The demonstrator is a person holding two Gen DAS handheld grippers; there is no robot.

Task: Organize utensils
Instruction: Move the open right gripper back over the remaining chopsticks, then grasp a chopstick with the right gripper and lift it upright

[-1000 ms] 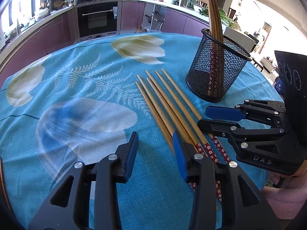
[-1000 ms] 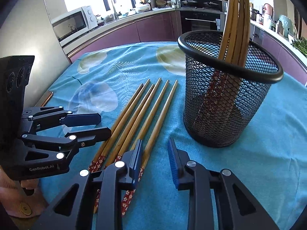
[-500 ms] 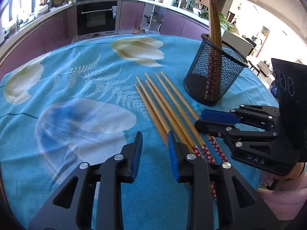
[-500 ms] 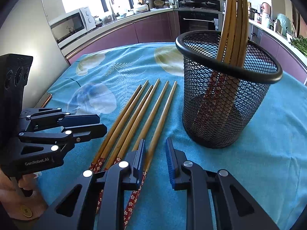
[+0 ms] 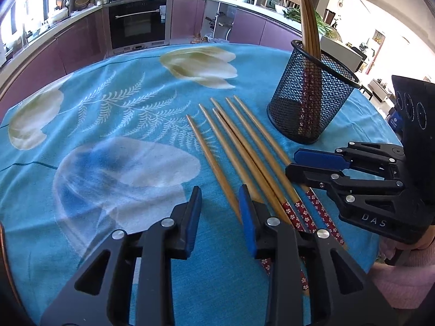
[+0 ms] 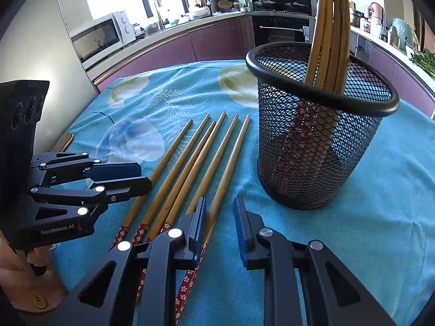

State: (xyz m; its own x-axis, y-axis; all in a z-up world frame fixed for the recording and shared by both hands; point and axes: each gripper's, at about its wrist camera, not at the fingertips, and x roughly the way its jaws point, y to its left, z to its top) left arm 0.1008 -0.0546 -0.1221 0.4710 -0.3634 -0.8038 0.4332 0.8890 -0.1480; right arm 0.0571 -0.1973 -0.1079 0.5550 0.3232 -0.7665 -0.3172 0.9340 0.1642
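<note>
Chopsticks [image 5: 246, 149], six bamboo ones with red flower-print handle ends, lie loose side by side on the round table's teal floral tablecloth [image 5: 122, 125], tips pointing away. Going left to right in the left wrist view: the left gripper [image 5: 220, 214], black with blue pads, hovers over the cloth with its jaws partly spread and nothing pinched, and its right finger covers the handle ends of the leftmost sticks, so can't say whether it touches them. Next come the loose sticks, then the right gripper [image 5: 295, 164], jaws narrow with a gap, its tip just above the rightmost stick; contact is hard to judge. Behind it stands the black wire-mesh cup [image 5: 312, 100], upright, with more bamboo chopsticks [image 5: 308, 19] leaning inside, tops cut off by the frame edge. In the right wrist view the right gripper [image 6: 218, 222] holds nothing either; one stick runs under its left finger. A pink sleeve [image 5: 402, 271] peeks in bottom right.
</note>
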